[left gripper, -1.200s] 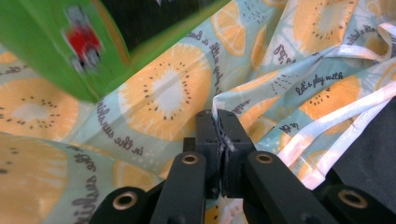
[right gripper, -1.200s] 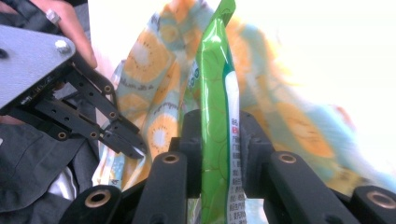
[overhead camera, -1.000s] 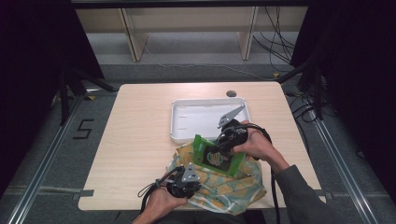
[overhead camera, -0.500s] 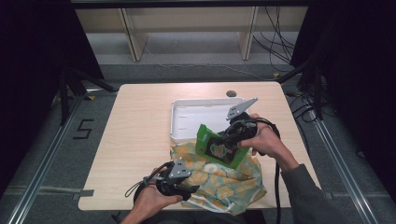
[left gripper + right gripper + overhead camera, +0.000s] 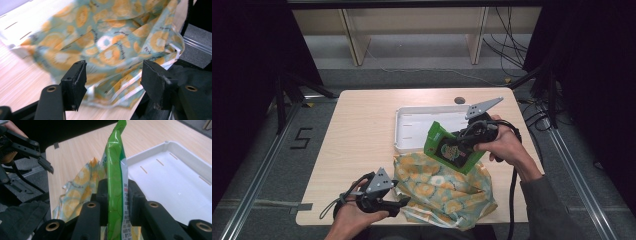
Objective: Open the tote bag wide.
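In the high view the right gripper [image 5: 460, 145] holds a green packet [image 5: 451, 149] lifted above the far edge of the orange-patterned bag [image 5: 443, 191], just near of the white tray [image 5: 403, 131], while the left gripper [image 5: 399, 201] sits at the near left corner of the bag on the table [image 5: 362, 120]. In the left gripper view its jaws have just been opening and stand apart, pads clear of the bag [image 5: 107, 47] whose edge lies between them. In the right gripper view the jaws are clamped on the upright packet [image 5: 116, 170], with the tray [image 5: 175, 170] to the right and the bag [image 5: 80, 187] to the left.
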